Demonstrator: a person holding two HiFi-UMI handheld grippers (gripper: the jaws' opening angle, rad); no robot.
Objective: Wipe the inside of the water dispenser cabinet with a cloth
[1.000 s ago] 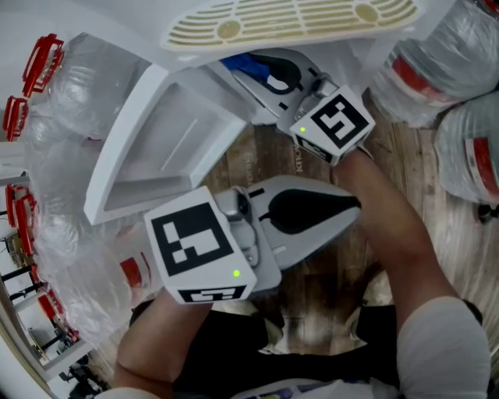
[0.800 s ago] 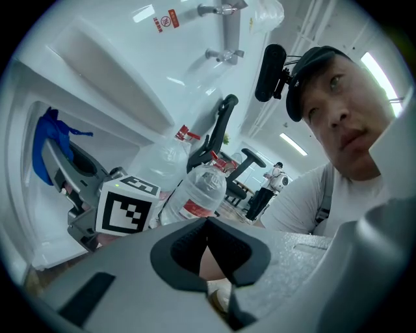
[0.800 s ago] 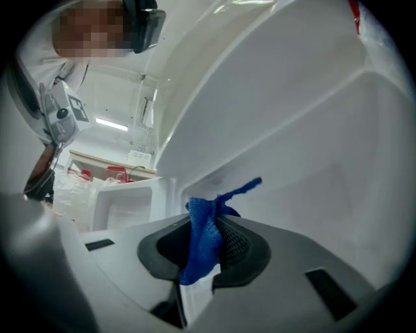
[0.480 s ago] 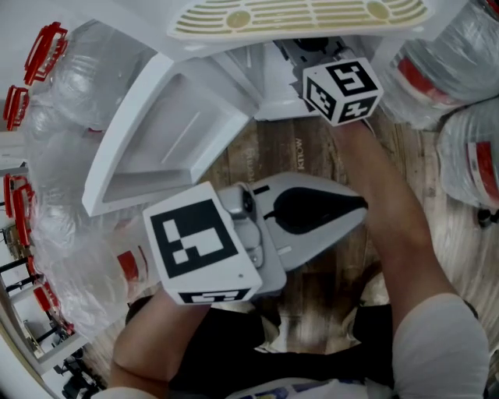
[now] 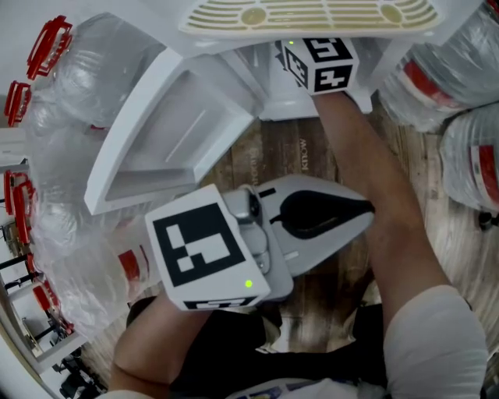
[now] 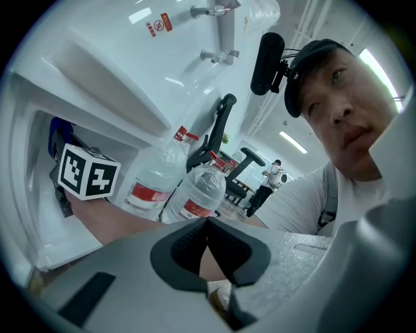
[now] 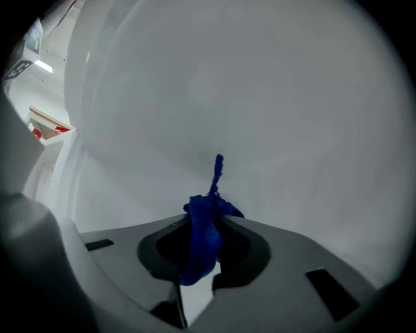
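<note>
Near: left gripper (image 6: 207,227), jaws pressed together on nothing, outside the cabinet (image 7: 260,97). Farther in: right gripper (image 7: 211,218) pinches the blue cloth (image 7: 201,244), tuft upright past the tips, white wall just ahead. Right arm likely wipes.

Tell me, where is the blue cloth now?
The blue cloth is pinched in the right gripper, inside the white cabinet, close to its wall; in the head view that is top centre, under the slotted tray.
</note>
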